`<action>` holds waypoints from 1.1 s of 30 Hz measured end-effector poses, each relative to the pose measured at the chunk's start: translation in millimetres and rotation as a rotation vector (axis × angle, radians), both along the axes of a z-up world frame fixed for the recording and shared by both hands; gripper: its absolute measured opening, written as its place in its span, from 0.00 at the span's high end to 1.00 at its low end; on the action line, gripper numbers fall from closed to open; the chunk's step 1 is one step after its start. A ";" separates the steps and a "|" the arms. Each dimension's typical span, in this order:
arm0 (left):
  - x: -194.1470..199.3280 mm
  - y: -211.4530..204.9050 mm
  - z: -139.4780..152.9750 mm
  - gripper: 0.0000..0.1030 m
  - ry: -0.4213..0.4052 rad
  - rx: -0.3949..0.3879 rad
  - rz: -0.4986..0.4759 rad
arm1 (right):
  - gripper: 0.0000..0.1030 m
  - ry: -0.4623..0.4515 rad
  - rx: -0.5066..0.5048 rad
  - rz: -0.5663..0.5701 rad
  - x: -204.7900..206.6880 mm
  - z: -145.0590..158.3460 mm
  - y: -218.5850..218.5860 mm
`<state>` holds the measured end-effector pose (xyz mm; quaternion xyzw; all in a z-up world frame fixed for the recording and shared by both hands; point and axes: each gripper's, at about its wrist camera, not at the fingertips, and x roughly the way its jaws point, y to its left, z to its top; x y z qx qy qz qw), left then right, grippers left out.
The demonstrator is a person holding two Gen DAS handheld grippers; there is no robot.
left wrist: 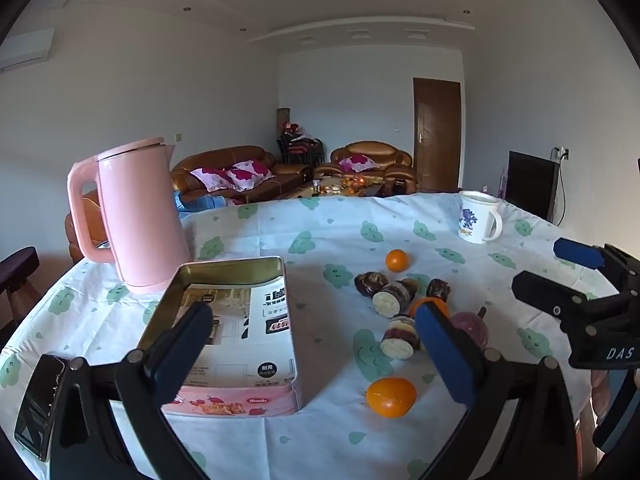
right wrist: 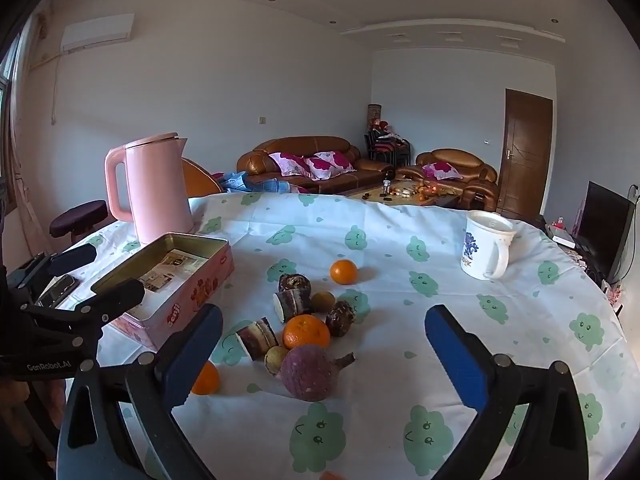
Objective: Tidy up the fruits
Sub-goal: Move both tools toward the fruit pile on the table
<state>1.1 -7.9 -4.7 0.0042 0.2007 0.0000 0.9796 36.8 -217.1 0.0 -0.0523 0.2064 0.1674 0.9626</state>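
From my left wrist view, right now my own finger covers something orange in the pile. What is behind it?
Observer: A whole orange, lying just behind the purple root.
Operator: Is there fruit in the pile that I cannot see?
Observer: Yes, two small yellowish fruits: one behind that orange, one left of the root.
Operator: And the right jaws?
Observer: The right gripper has its jaws wide open and grips nothing.
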 end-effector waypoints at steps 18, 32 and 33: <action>-1.7 -0.4 2.0 0.00 -0.003 0.005 0.000 | 0.01 -0.002 0.001 -0.004 -3.2 1.8 -2.4; -3.3 -0.4 1.5 0.00 0.002 0.009 -0.002 | 0.01 0.003 -0.006 0.000 -5.8 -1.0 1.1; -3.0 -0.6 1.4 0.00 0.002 0.010 -0.001 | 0.01 0.003 -0.006 0.001 -6.3 -1.2 1.5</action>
